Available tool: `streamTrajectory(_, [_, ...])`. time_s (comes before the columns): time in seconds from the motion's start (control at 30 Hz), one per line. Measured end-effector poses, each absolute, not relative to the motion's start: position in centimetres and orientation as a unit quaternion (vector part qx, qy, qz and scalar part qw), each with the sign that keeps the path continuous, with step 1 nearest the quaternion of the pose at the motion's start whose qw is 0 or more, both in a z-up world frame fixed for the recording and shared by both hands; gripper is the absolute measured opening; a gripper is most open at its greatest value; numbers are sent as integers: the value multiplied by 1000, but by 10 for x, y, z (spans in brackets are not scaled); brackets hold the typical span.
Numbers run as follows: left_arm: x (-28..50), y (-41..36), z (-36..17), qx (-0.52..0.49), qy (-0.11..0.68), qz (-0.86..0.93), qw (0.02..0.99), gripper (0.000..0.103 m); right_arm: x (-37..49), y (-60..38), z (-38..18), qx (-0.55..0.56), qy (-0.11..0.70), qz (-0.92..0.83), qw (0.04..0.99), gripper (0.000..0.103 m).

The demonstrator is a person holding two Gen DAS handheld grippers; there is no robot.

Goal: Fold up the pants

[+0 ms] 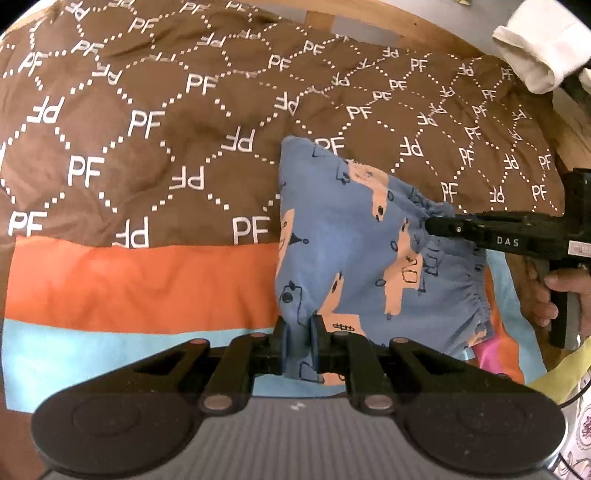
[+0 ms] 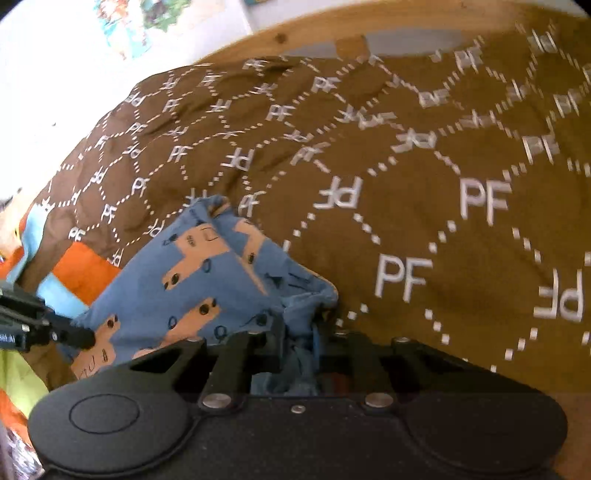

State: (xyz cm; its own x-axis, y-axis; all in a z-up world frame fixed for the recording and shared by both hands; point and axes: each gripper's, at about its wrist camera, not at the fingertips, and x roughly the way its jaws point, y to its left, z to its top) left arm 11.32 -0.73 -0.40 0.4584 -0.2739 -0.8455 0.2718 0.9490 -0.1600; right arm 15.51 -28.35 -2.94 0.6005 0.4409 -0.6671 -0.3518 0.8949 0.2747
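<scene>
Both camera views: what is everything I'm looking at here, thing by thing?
pants: one pair, blue with peach and dark printed shapes, lying on the bed cover and held at two edges.
bed cover: one, brown with white PF lettering and dotted lines, orange and light blue bands at its near edge.
wooden bed frame: one, light wood, behind the cover.
white cloth: one, top right in the left wrist view.
poster: one, colourful and blurred, on the white wall.
left hand-held gripper: black, shut on the pants' edge.
right hand-held gripper: black, shut on the gathered waistband.
person's hand: one, holding the right handle.
</scene>
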Motion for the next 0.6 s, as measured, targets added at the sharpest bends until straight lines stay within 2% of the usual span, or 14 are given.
streamTrajectory(0.17, [104, -9, 5, 9, 473, -160, 866, 10, 134, -270, -4, -12, 338, 218, 916, 9])
streamTrajectory(0.4, [102, -12, 20, 3, 452, -164, 877, 8, 101, -229, 48, -182, 275, 225, 917, 9])
streamTrajectory(0.6, [105, -15, 42, -1, 414, -174, 894, 8, 104, -225, 83, -222, 218, 210, 927, 9])
